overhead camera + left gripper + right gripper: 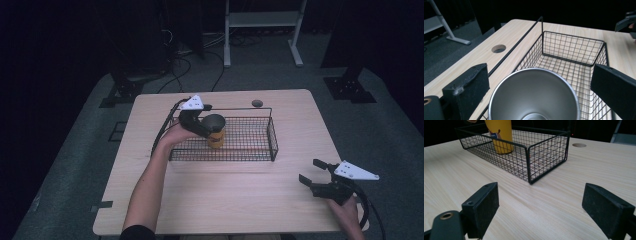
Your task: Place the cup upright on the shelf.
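A pale wood table (225, 200) stands on grey carpet in a dark room (a white frame at twelve o'clock, cables on the floor). A round hole (257, 103) pierces its far edge. A black wire basket (250, 150) sits mid-table with a yellow cup (216, 137) upright in its left end. The left gripper (207, 127) has its jaws spread either side of the cup's rim; contact I cannot tell. The right gripper (312, 172), at four o'clock, gapes wide, empty.

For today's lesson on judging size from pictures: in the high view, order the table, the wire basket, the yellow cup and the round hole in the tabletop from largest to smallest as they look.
1. table
2. wire basket
3. yellow cup
4. round hole
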`<state>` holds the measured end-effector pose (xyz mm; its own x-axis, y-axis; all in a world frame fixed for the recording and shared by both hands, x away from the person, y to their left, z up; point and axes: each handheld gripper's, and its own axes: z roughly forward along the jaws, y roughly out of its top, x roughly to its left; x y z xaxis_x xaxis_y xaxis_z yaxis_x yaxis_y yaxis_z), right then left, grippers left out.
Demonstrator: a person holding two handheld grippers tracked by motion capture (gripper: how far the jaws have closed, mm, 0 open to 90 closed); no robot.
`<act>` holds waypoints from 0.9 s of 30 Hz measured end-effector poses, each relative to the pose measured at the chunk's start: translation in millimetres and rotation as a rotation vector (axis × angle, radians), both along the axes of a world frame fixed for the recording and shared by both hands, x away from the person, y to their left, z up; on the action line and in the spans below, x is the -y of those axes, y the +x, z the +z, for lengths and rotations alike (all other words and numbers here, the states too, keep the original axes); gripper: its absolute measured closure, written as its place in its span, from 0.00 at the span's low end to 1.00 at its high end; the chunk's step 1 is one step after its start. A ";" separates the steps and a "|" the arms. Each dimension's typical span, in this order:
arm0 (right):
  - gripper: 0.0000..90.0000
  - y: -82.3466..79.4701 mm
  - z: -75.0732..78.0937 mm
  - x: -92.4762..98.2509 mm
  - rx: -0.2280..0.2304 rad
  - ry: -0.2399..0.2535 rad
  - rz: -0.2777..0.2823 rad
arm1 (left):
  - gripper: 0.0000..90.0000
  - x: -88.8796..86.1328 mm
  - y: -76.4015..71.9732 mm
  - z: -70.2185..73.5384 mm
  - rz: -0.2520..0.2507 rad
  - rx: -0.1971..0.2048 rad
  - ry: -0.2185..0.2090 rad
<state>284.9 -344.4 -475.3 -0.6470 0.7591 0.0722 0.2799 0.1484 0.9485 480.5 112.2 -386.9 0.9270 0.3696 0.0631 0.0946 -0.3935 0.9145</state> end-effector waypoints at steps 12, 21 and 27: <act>0.14 0.9 -0.1 -2.1 -0.006 -0.015 -0.012 | 0.01 -2.9 -13.5 12.2 -0.002 0.007 -0.020; 0.14 0.5 -0.2 -2.9 -0.006 -0.020 -0.007 | 0.01 -0.2 -22.6 15.7 -0.027 0.019 -0.036; 0.14 0.4 -0.1 -2.8 -0.006 -0.019 -0.006 | 0.01 5.0 -30.8 17.6 -0.055 0.033 -0.046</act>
<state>285.3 -341.7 -475.4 -0.6419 0.7643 0.0615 0.2863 0.1644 0.9439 449.7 107.3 -369.3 0.9436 0.3218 0.0781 0.0436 -0.3544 0.9341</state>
